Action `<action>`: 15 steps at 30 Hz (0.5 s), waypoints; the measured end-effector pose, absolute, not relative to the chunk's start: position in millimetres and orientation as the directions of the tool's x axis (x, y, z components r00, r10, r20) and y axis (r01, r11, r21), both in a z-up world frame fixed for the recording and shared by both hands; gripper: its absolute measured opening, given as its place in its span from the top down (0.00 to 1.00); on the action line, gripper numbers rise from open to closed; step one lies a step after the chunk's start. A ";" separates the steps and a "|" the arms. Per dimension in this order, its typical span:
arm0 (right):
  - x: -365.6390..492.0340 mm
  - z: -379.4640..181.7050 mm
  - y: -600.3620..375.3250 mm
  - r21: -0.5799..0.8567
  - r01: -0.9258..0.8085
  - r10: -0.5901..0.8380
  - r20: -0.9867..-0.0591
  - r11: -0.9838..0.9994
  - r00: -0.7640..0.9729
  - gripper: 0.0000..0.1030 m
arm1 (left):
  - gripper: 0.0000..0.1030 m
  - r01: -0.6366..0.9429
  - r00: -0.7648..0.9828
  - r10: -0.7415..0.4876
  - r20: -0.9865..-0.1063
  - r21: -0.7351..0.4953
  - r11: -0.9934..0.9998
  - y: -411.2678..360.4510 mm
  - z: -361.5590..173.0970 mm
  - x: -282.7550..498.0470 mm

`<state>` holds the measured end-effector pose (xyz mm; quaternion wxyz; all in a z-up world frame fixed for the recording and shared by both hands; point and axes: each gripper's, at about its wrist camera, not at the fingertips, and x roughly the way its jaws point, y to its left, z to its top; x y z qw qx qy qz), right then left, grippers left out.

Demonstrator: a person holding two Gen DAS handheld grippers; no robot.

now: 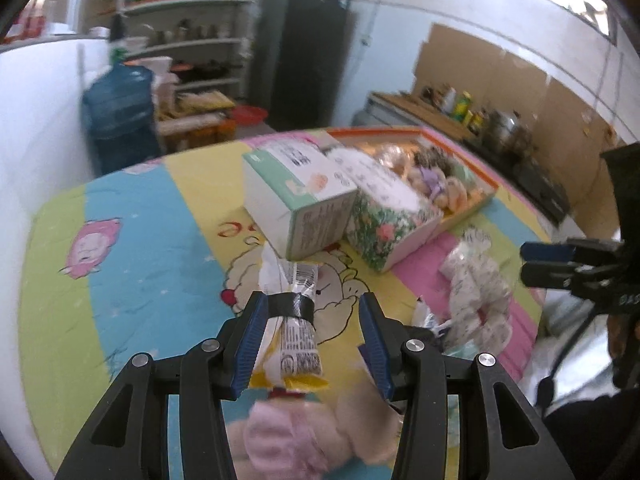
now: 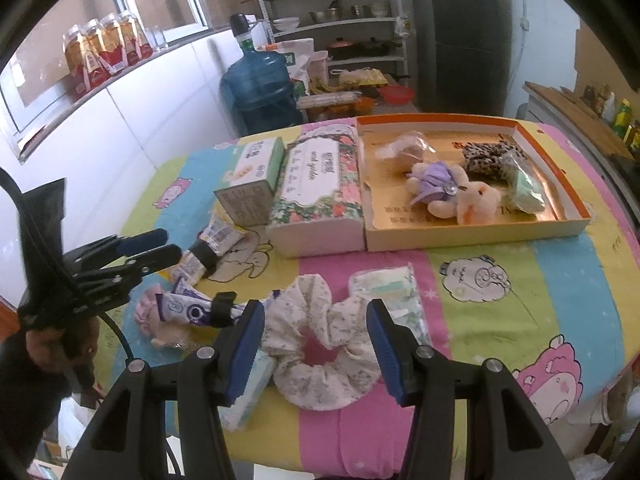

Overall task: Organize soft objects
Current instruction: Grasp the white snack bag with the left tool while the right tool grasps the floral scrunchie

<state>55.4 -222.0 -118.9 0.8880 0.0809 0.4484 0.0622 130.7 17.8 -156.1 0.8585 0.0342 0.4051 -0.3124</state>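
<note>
My left gripper (image 1: 314, 336) is open above a yellow-and-white tube with a black cap (image 1: 292, 320). The tube lies between the fingers, close to the left pad and clear of the right one. A pink plush toy (image 1: 288, 436) lies blurred just below. My right gripper (image 2: 316, 340) is open and straddles a white floral scrunchie (image 2: 320, 344) that lies flat on the striped cloth. The right wrist view shows the left gripper (image 2: 170, 246) at the left, over the tubes (image 2: 208, 252). The orange-rimmed tray (image 2: 472, 236) holds a plush bear (image 2: 440, 188) and a leopard scrunchie (image 2: 492, 160).
Two tissue boxes (image 2: 316, 196) stand left of the tray. Tissue packs (image 2: 384, 288) lie beside the white scrunchie, and a purple tube (image 2: 188, 310) lies near the pink plush. Behind the table stand a water jug (image 2: 256, 80), shelves and a dark fridge (image 2: 460, 32).
</note>
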 end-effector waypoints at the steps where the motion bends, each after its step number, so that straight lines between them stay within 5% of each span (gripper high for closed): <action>1: 54.9 -120.4 -224.1 0.198 -0.031 0.178 -0.790 0.980 0.587 0.48 | 0.53 0.577 0.453 -0.511 -0.730 -0.197 0.793 14.4 -162.5 137.5; 15: 55.5 -130.1 -239.9 0.189 0.011 0.150 -0.810 0.982 0.566 0.48 | 0.53 0.586 0.408 -0.455 -0.792 -0.155 0.795 -0.7 -194.3 170.1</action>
